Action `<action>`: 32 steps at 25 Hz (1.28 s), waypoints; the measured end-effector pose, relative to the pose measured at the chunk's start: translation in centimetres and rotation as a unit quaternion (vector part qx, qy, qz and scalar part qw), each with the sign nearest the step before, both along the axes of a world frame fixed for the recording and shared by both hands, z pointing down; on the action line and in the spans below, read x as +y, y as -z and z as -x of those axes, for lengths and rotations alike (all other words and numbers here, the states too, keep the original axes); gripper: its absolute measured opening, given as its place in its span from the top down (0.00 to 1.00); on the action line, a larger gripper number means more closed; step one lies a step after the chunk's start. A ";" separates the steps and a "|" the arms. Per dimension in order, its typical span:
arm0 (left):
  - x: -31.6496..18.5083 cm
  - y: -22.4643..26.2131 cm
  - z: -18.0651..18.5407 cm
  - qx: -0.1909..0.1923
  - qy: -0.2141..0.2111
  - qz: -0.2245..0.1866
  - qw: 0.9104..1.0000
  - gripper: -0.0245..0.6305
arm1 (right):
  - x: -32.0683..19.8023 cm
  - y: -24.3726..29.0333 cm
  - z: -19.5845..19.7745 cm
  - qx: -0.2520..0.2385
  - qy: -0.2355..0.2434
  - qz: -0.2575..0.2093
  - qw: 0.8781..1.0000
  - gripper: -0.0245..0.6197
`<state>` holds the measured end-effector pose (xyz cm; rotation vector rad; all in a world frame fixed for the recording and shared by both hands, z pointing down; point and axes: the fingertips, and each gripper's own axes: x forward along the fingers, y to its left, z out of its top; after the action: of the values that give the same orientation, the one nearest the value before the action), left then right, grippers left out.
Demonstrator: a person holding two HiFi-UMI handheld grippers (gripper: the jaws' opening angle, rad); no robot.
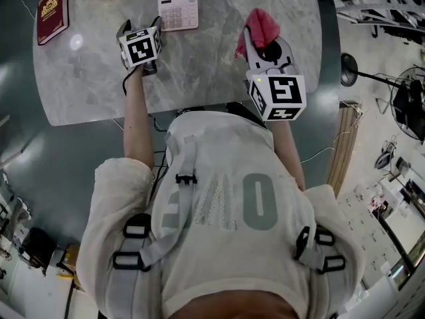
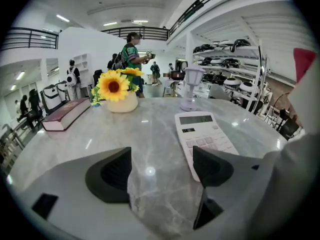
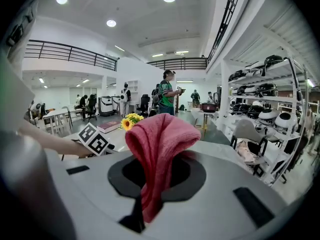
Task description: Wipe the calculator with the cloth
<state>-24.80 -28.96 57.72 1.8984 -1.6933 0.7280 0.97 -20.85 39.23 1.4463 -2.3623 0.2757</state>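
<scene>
Calculator (image 1: 178,8) wiping is not yet begun: no contact between cloth and keys is visible. On inspection, the left hand-held gripper (image 2: 162,169) stands open, jaws wide, with only bare counter (image 1: 219,78) between them. Its right jaw sits at the calculator's near left corner, and whether it touches cannot be told. The right hand-held gripper (image 3: 159,174) is clamped on the red cloth (image 3: 160,149), which bunches up above the jaws. It appears raised off the counter, to the right of the calculator and apart from it. Judged remaining: steady the calculator, bring the cloth across, wipe the face.

The calculator lies flat toward the far side of the counter, display end away from the person. Open stone lies between it and the cloth, with nothing in the path. To the left are a red book (image 1: 52,13) and a sunflower pot (image 2: 114,86), both well apart from the calculator. The counter's right edge is near the right hand-held gripper, and the near edge runs along the person's body.
</scene>
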 end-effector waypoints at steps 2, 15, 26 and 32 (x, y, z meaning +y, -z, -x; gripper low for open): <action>0.1 -0.9 -0.3 0.005 -0.006 0.014 1.000 0.37 | 0.1 -0.3 0.0 0.002 -0.003 0.005 1.000 0.88; 0.4 -2.8 0.2 0.093 0.032 0.057 0.993 0.37 | 0.3 -1.4 1.5 0.009 0.010 0.014 1.000 0.88; 0.4 -2.8 0.2 0.095 0.032 0.064 0.993 0.37 | -0.8 -1.2 2.6 0.024 0.028 0.006 0.999 0.88; 0.3 -2.8 0.1 0.095 0.030 0.068 0.993 0.37 | -5.8 1.9 5.1 0.087 0.075 -0.053 0.992 0.88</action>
<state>-24.95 -28.62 60.49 1.7563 -1.5347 0.6031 -4.13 -26.66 37.34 1.2726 -2.3558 -0.0152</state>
